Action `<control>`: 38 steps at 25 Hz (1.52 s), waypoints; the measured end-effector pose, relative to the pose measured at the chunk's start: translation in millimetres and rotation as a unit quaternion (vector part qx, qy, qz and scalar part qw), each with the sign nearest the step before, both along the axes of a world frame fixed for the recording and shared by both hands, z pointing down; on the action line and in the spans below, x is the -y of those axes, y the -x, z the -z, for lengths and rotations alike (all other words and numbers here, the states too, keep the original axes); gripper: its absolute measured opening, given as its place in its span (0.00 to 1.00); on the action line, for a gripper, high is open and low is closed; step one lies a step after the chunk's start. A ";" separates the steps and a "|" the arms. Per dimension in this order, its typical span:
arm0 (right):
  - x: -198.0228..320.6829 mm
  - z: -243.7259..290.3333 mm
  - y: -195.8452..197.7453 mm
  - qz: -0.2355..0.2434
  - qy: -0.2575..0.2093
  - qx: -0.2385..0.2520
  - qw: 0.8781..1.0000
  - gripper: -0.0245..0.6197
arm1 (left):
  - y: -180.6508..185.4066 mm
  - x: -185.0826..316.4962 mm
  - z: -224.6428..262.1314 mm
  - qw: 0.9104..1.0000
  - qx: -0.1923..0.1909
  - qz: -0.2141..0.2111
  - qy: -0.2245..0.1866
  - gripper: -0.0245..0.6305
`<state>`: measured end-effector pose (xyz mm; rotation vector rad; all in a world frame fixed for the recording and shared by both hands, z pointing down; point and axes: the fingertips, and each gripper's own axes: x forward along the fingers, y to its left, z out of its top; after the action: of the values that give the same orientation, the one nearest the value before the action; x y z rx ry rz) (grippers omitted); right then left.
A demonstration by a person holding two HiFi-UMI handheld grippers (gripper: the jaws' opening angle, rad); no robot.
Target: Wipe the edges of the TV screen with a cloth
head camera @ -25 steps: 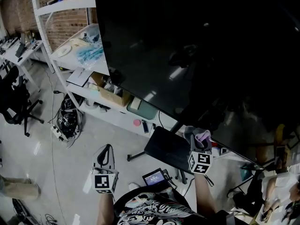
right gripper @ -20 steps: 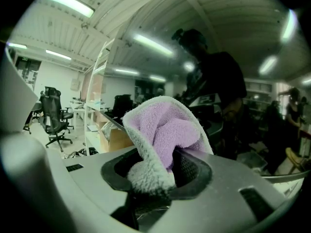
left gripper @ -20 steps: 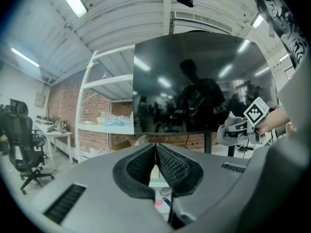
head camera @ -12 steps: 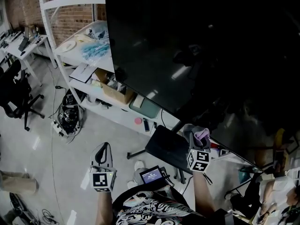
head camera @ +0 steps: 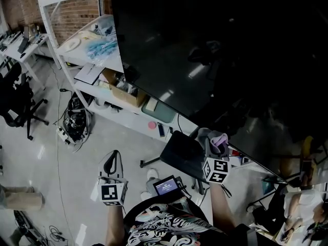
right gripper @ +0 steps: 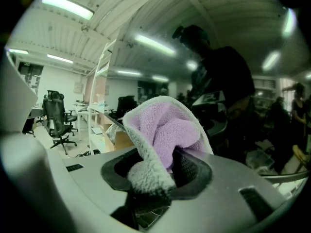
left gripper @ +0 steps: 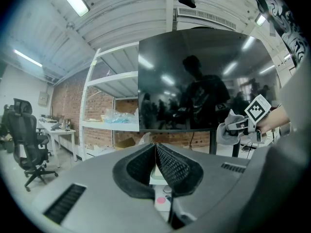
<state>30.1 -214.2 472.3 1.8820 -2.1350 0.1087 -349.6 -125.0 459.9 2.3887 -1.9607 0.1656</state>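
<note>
The big dark TV screen (head camera: 205,50) fills the upper right of the head view on a black stand (head camera: 182,155). My right gripper (head camera: 214,148) is shut on a bunched purple-and-grey cloth (head camera: 219,141), just below the screen's lower edge. In the right gripper view the cloth (right gripper: 163,135) bulges out of the jaws and the screen (right gripper: 233,81) lies close ahead. My left gripper (head camera: 112,164) hangs low at the left over the floor, jaws pressed together with nothing in them. The left gripper view shows the whole screen (left gripper: 204,81) and the cloth (left gripper: 227,130).
White shelving (head camera: 89,50) with boxes and bags stands left of the TV. A black office chair (head camera: 18,106) and a cable tangle (head camera: 74,127) are on the floor at left. A small lit display (head camera: 166,186) sits near my body.
The view swayed right and back. My right gripper with the cloth has risen slightly toward the screen's lower edge. The left gripper stays low.
</note>
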 end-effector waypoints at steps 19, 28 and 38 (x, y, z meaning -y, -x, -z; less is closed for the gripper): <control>27.8 -1.5 52.3 0.030 -0.002 0.010 0.999 0.33 | 25.0 23.7 -4.6 1.000 0.003 0.010 0.010 0.07; 42.6 0.6 68.6 0.037 0.005 0.018 0.999 0.33 | 27.3 41.5 -5.4 1.000 -0.001 0.004 0.016 0.07; 53.7 -0.4 89.1 0.044 0.007 0.019 0.999 0.33 | 37.2 53.3 -7.5 1.000 -0.003 0.004 0.018 0.07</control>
<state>-59.1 -267.9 472.7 1.7874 -2.2323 0.1416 -386.8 -178.2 467.4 2.3559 -1.9489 0.1912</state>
